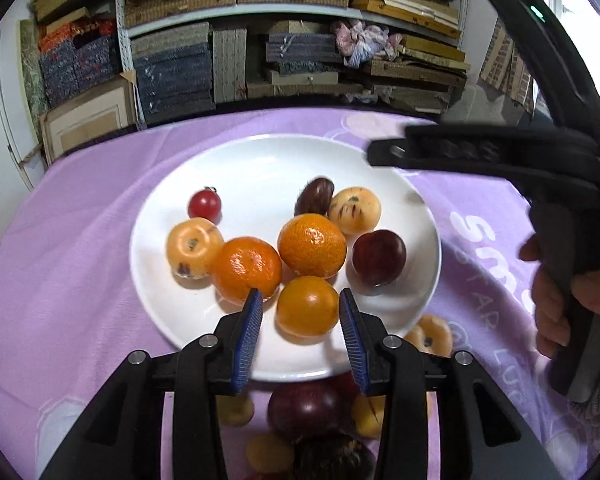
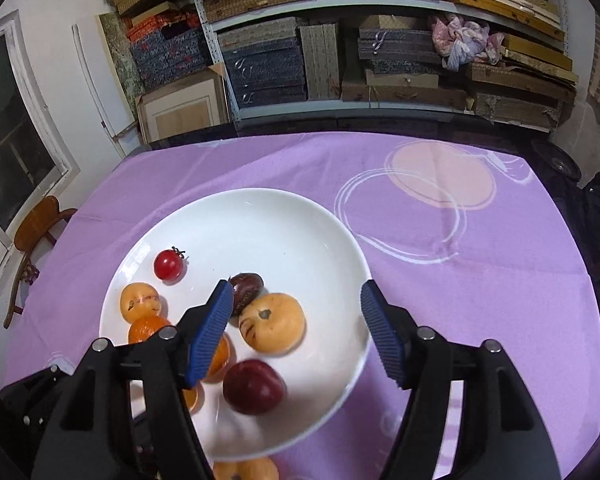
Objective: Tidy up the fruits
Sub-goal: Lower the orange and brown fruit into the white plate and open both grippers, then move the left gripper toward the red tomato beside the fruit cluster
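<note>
Shelves of stacked boxes [image 2: 268,68] stand behind your purple-clothed counter [image 2: 480,280]. Your white plate [image 1: 260,168] is crowded: a cherry tomato [image 1: 204,203], tangerines and plums. Your left gripper [image 1: 300,316] stands part open, unclamped, astride the nearest tangerine [image 1: 307,306]. Your right gripper [image 2: 296,332] gapes wide and empty above a pale loquat [image 2: 271,322].

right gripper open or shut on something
Open: the right gripper has its blue pads spread wide above the plate, touching no fruit.
</note>
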### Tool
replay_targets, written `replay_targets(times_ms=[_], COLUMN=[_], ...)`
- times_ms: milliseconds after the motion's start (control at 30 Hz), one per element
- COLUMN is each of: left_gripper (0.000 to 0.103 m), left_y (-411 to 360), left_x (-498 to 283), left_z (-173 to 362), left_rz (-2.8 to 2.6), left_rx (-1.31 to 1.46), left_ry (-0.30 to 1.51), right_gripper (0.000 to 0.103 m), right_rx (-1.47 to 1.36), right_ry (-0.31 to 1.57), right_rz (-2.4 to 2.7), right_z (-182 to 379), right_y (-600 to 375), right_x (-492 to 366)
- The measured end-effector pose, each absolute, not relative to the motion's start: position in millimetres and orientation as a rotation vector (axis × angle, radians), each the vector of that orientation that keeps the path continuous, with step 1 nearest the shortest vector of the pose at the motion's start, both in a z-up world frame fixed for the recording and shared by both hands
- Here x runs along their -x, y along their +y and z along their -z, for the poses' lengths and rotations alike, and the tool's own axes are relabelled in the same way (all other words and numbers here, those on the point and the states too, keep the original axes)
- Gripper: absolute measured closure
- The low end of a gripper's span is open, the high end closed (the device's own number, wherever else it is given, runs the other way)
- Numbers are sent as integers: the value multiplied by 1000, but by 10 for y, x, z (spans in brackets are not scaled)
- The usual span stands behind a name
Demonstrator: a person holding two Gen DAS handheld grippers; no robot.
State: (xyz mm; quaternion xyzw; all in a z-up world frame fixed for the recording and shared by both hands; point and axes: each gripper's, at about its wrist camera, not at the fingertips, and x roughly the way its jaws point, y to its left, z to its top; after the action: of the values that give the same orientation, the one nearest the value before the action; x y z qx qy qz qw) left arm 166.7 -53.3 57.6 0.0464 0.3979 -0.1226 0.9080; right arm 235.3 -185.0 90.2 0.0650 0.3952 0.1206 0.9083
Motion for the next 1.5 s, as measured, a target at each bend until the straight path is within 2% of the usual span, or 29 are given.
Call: replay_targets(times_ms=[133, 333, 400, 433, 467, 567, 767, 1033, 1100, 1133, 1167, 1500], left_gripper=[63, 63, 56, 47, 42, 42, 42, 41, 36, 28, 26, 26], left_y=[-506, -443, -400, -366, -323, -174, 63, -308, -365, -369, -367, 72], left_x=[-1394, -914, -754, -679, -604, -428, -244, -46, -17, -25, -36, -455], left_z=[-736, -815, -786, -763, -738, -635, -409, -378, -365, -353, -340, -257], left_rz=[225, 193, 186, 180, 171, 180, 249, 337, 332, 328, 318, 215], left_rx=[-120, -166, -162, -156, -144, -99, 8, -135, -156, -162, -164, 52], left_ry=[750, 684, 680, 676, 670, 690, 760, 702, 688, 687, 688, 834], right_gripper=[23, 17, 14, 13, 12, 12, 11, 8, 8, 7, 7, 6], right_rx=[-170, -281, -333, -362, -391, -447, -441, -432, -450, -461, -471, -476], right_ry=[769, 752, 761, 767, 778, 829, 778, 768, 773, 776, 780, 791], right_rz=[-245, -278, -283, -286, -284, -259, -223, -223, -227, -232, -236, -241], right_z=[-975, -763, -616, -535, -432, -233, -277, -330, -331, -330, -326, -303], right_y=[-2089, -2311, -2361, -2379, -2405, -2475, -2592, -2640, -2662, -2673, -2682, -2670], right_x=[-1831, -1078, -893, -817, -748, -678, -669, -699, -706, -715, -718, -711])
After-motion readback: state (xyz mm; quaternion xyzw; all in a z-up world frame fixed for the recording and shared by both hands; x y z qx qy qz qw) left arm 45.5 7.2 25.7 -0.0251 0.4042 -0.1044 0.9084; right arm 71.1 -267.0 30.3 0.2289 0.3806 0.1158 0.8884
